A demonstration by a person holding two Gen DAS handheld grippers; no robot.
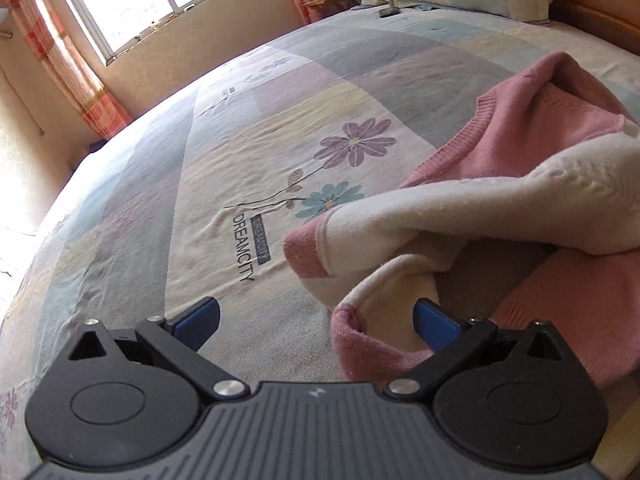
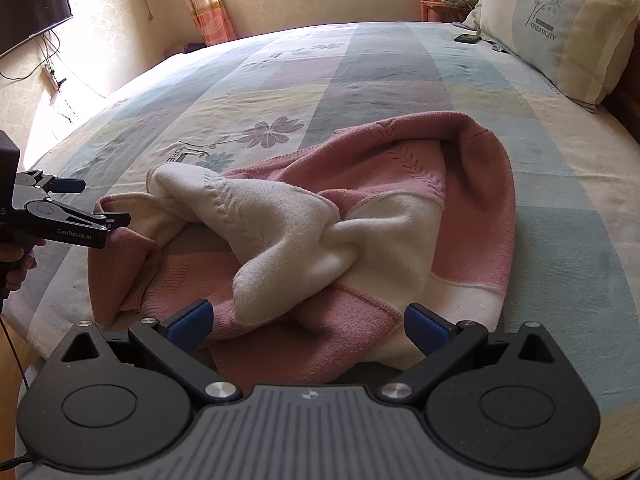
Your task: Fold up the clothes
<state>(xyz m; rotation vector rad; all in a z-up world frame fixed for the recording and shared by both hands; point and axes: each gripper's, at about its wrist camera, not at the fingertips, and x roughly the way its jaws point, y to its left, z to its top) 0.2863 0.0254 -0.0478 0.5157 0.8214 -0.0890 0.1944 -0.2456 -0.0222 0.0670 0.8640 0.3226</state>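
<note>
A pink and white knitted sweater (image 2: 360, 216) lies crumpled on the bed, its white sleeve twisted across the middle. In the left wrist view the sweater (image 1: 500, 208) fills the right side. My left gripper (image 1: 316, 320) is open; its right finger sits inside a pink-edged sleeve cuff (image 1: 372, 332), its left finger over bare sheet. It also shows in the right wrist view (image 2: 100, 204) at the sweater's left edge. My right gripper (image 2: 306, 326) is open, low over the sweater's near pink hem, holding nothing.
The patchwork flower bedsheet (image 2: 400, 72) covers the bed. A pillow (image 2: 560, 32) and a small dark phone (image 2: 467, 38) lie at the head end. A window with curtains (image 1: 72, 52) is beyond the far side. A wall screen (image 2: 32, 8) hangs at the left.
</note>
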